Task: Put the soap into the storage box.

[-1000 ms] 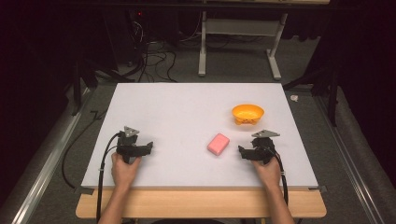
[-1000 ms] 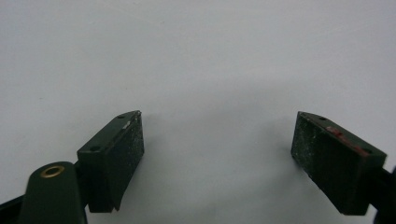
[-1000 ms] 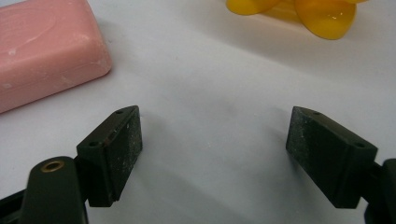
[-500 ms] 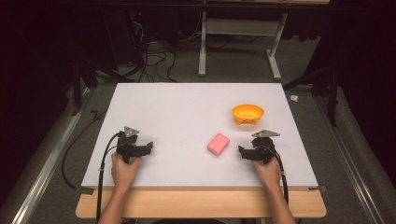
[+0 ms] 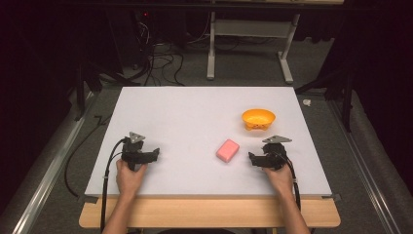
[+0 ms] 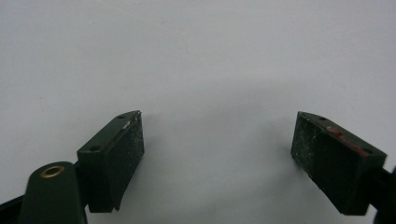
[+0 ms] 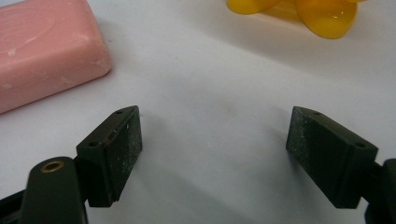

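A pink bar of soap (image 5: 228,150) lies flat on the white table (image 5: 195,122), right of centre. Behind it to the right stands a small orange bowl (image 5: 258,118) on stubby feet. My right gripper (image 5: 257,160) rests on the table just right of the soap, open, nothing between its jaws. In the right gripper view the soap (image 7: 44,49) is at the upper left and the bowl's (image 7: 299,14) base at the top, with my right gripper (image 7: 212,140) apart from both. My left gripper (image 5: 152,155) rests near the table's front left, open over bare table (image 6: 201,60).
The wooden front edge (image 5: 209,214) of the table runs under the person's forearms. Black cables (image 5: 160,63) and a metal stand (image 5: 248,53) are on the floor behind the table. Metal rails (image 5: 44,175) run along both sides.
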The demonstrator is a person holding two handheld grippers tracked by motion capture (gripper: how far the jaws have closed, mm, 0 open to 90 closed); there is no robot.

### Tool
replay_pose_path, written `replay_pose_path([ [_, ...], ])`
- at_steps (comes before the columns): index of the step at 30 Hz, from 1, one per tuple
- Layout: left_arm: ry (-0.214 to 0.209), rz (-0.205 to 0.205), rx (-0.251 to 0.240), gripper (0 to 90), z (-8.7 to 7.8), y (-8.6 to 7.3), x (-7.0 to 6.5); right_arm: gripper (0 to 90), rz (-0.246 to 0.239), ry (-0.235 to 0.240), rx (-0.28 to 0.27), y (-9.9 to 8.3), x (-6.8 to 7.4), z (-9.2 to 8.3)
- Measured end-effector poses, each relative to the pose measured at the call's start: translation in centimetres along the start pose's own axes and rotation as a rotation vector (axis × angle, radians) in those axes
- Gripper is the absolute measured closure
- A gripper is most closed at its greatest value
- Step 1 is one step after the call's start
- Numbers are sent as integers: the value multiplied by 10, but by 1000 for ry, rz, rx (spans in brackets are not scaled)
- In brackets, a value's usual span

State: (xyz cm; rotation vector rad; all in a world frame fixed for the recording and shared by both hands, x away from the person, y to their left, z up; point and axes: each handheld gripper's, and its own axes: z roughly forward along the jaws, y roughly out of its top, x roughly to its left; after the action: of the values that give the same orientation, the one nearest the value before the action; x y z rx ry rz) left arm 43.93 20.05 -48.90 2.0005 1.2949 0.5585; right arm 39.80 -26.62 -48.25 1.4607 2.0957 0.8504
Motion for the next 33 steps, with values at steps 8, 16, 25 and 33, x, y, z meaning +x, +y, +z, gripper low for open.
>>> replay_pose_path([
  [8, -1, 0, 1, 175, 0, 0, 0, 165, 27, 9, 7, 2, 0, -1],
  [16, -1, 0, 1, 175, 0, 0, 0, 161, 17, 36, -15, 4, 4, -7],
  [25, 0, 0, 0, 175, 0, 0, 0, 145, -24, 86, -57, 12, 19, -18],
  [33, 0, 0, 0, 175, 0, 0, 0, 134, -61, 123, -76, 19, 32, -21],
])
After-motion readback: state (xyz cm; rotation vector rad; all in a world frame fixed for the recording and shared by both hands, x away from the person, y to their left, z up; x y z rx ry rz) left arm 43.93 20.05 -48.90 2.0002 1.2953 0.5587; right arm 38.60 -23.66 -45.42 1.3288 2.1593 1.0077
